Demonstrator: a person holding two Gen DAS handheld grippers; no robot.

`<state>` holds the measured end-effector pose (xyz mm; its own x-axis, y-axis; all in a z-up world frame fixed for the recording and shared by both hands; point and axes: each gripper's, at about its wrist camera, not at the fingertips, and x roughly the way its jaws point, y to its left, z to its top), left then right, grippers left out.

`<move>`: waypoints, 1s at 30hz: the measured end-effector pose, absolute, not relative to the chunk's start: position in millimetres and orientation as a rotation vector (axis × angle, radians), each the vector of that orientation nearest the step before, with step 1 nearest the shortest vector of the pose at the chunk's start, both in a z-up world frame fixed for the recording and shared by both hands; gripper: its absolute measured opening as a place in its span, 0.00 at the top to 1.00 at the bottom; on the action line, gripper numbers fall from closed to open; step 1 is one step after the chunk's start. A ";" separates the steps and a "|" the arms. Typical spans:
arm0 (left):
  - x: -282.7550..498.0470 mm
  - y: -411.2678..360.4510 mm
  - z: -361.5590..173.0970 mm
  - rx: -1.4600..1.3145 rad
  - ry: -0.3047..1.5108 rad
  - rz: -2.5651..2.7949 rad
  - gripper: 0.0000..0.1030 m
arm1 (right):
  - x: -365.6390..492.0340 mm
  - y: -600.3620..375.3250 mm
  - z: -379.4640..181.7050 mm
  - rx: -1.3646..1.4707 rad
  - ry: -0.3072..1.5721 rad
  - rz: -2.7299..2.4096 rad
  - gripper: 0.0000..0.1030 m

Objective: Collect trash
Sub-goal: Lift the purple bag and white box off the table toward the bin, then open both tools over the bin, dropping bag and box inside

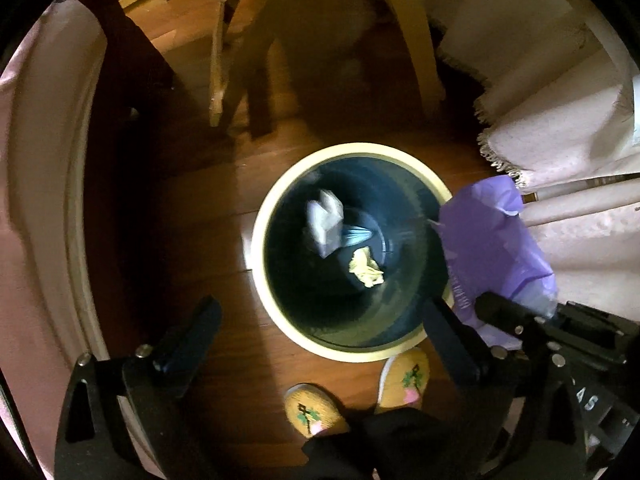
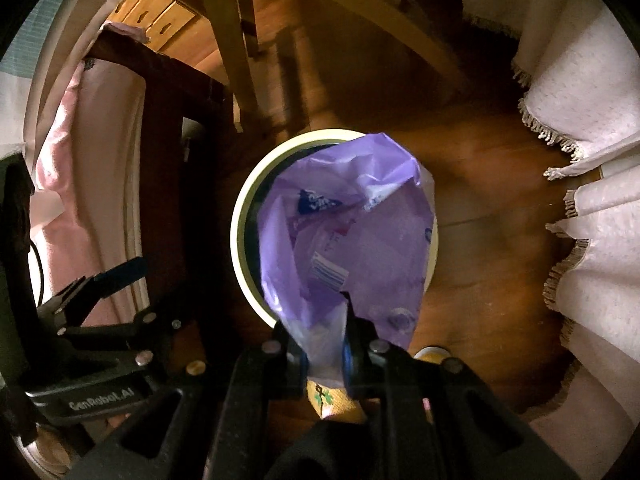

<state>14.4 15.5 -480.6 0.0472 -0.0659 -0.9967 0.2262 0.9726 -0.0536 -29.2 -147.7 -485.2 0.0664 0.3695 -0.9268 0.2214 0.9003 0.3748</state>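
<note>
A round bin with a cream rim and a dark inside stands on the wood floor, straight below my left gripper. That gripper is open wide with nothing between its fingers. In the bin lie a blurred whitish wrapper and a crumpled yellow paper. My right gripper is shut on the neck of a purple plastic bag, which hangs over the bin's rim and hides most of its opening. From the left wrist the bag shows at the bin's right edge, and the right gripper is beside it.
A person's feet in yellow slippers stand just in front of the bin. Wooden chair legs rise behind it. A fringed pale cloth hangs at the right, and pink fabric and a dark wooden frame at the left.
</note>
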 end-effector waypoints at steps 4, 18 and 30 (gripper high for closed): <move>12.9 28.3 -471.7 0.131 1.472 -0.205 0.03 | -27.5 -142.5 -484.3 0.489 1.517 0.132 0.86; 2.9 64.8 -414.0 0.086 1.412 -0.147 0.03 | -28.8 -133.6 -446.0 0.498 1.427 0.066 0.28; -16.7 66.8 -300.3 0.086 1.374 -0.211 0.03 | -45.4 -126.4 -348.3 0.394 1.380 0.054 0.28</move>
<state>-16.7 66.8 -300.3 0.1801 -0.0989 -0.9787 0.1987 0.9781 -0.0623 -45.4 -126.4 -348.3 0.1997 0.2652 -0.9433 0.1907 0.9338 0.3029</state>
